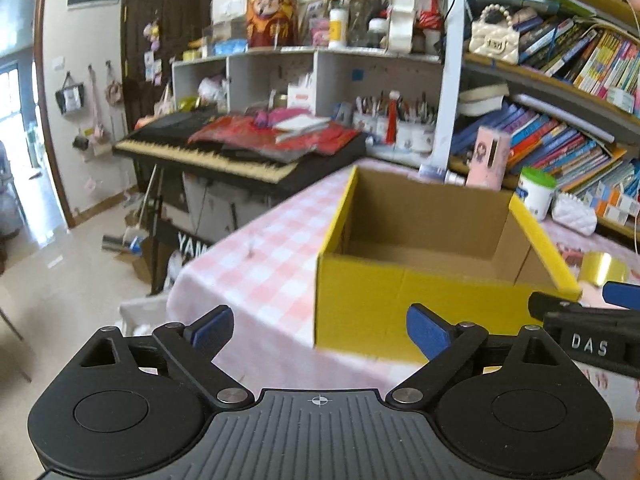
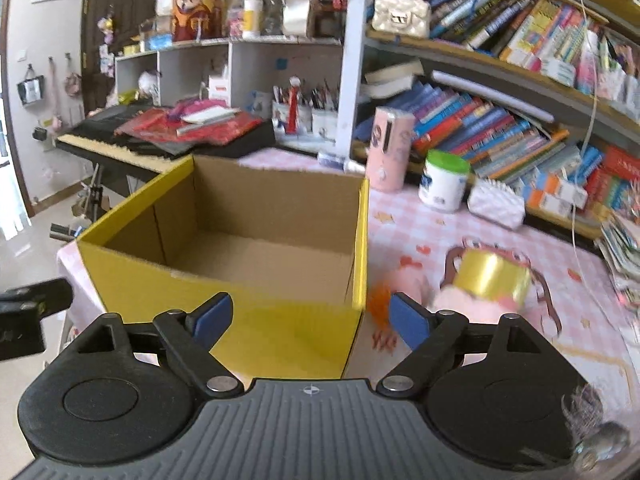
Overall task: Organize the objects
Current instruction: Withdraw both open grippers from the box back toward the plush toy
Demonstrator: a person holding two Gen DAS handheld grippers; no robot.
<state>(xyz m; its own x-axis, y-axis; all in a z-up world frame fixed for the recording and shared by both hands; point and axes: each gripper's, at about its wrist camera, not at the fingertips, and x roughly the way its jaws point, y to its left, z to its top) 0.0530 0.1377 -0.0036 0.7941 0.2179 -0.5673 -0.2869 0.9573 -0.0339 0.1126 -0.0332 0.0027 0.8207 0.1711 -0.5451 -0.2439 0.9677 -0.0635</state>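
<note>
An open yellow cardboard box (image 1: 384, 304) stands empty on the pink checked tablecloth (image 1: 264, 256); it also shows in the right wrist view (image 2: 256, 320). My left gripper (image 1: 320, 330) is open and empty, just in front of the box's near wall. My right gripper (image 2: 310, 320) is open and empty at the box's near right corner; it also shows at the right edge of the left wrist view (image 1: 600, 300). A gold tape roll (image 2: 494, 274) lies on a pink plush toy (image 2: 460, 298) right of the box, with an orange tuft (image 2: 378, 306) beside it.
A white jar with a green lid (image 2: 444, 182), a pink cylinder (image 2: 390, 148) and a white quilted pouch (image 2: 496, 204) stand at the back of the table by the bookshelves (image 2: 520, 120). A keyboard piano (image 1: 224, 152) stands left beyond the table edge.
</note>
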